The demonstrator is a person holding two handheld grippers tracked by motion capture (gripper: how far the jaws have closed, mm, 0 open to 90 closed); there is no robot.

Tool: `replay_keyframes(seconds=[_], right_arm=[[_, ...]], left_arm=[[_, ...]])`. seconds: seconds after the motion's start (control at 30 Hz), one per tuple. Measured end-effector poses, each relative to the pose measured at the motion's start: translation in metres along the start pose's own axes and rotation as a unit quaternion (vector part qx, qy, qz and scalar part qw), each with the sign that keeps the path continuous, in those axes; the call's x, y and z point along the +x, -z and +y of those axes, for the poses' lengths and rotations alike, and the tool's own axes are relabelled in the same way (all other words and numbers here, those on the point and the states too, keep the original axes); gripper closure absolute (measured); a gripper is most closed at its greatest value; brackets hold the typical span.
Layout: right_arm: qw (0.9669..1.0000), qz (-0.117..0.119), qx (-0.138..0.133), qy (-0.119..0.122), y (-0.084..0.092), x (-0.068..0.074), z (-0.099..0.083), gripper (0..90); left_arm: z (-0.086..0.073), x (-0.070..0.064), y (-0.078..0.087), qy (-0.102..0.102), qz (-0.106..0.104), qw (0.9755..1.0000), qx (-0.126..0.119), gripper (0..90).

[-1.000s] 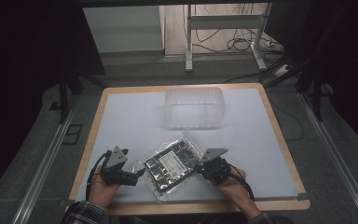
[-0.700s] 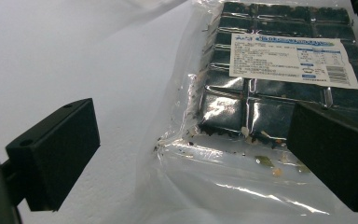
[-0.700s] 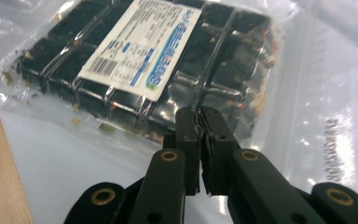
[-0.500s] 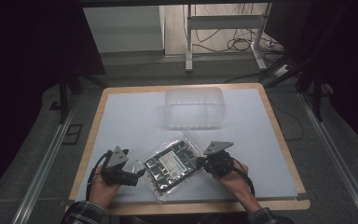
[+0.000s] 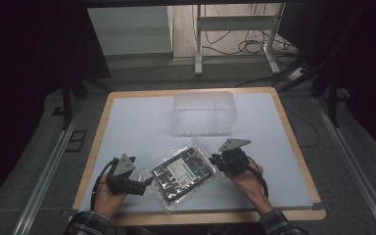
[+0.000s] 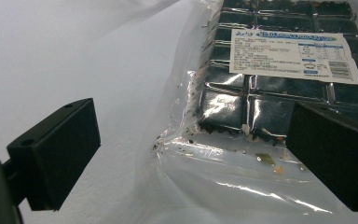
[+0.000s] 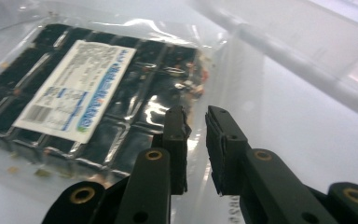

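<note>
Between the right gripper (image 7: 196, 140) pads: narrow gap, nothing pinched, jaws just been opening; clear film edge of the bag (image 5: 183, 171) lying under them. Left gripper (image 5: 144, 183) at 9 o'clock of the bag, jaws wide apart, straddling the bag's empty film corner without pressing it. Bag flat on the white table (image 5: 142, 127) near the front edge, dark tray of square cells inside, crumbs loose in the film. White label (image 6: 289, 56) on top, blue print and barcode, text too small to read. Clear plastic container (image 5: 204, 113) at 12 o'clock, well apart, not blocking anything.
</note>
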State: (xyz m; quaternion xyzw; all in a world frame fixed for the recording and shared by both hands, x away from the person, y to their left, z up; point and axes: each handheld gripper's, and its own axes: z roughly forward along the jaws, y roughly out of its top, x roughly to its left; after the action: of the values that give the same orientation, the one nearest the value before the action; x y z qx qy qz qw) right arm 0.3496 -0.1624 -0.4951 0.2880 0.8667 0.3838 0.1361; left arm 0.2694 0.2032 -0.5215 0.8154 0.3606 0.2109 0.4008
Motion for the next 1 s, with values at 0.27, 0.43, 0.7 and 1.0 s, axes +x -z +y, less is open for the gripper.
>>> replay_keyframes(seconds=[0.27, 0.43, 0.7, 1.0], right_arm=[[0.9999, -0.017, -0.004, -0.002, -0.003, -0.015, 0.002, 71.3], [0.9997, -0.021, -0.004, -0.011, -0.008, -0.022, 0.001, 61.2], [0.9995, -0.006, 0.002, -0.032, -0.017, -0.03, -0.004, 49.9], [0.9993, 0.019, 0.021, -0.026, -0.027, -0.026, -0.006, 49.3]], left_arm=[[0.0, -0.001, -0.001, -0.003, 0.0, 1.0, 0.003, 2.6], [0.0, -0.001, -0.002, -0.004, -0.002, 1.0, 0.005, 2.7], [0.0, -0.002, -0.002, -0.009, -0.004, 0.9999, 0.01, 2.7], [0.0, -0.002, -0.003, -0.014, -0.002, 0.9998, 0.013, 2.6]])
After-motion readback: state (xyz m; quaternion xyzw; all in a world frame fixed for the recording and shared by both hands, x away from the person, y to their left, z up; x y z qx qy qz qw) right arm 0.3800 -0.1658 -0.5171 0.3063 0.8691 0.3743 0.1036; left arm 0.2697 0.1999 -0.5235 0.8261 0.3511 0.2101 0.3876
